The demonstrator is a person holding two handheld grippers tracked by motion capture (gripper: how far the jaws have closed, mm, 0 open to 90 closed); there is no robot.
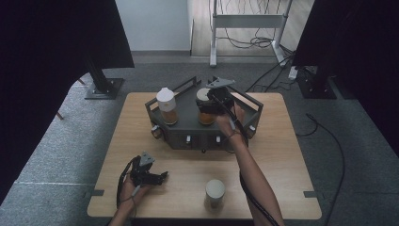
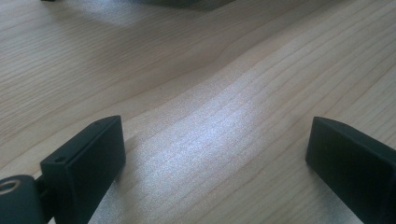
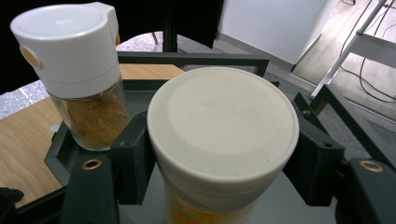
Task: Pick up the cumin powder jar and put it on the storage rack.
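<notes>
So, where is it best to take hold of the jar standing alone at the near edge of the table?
Grip the jar around its sides just under the cream lid, coming in level from the near side: it stands upright, round, with free space around it.

Second jar [image 1: 166, 107]: white flip cap, brown powder, upright in the rack's left part.
Third jar [image 1: 215, 191]: cream lid, upright near the table's front edge.
Table [image 1: 282, 155]: light wood.
Floor: grey carpet, cables behind.

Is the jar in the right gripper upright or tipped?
Upright: the jar stands with its cream lid level, right gripper clamping it over the rack.
</notes>
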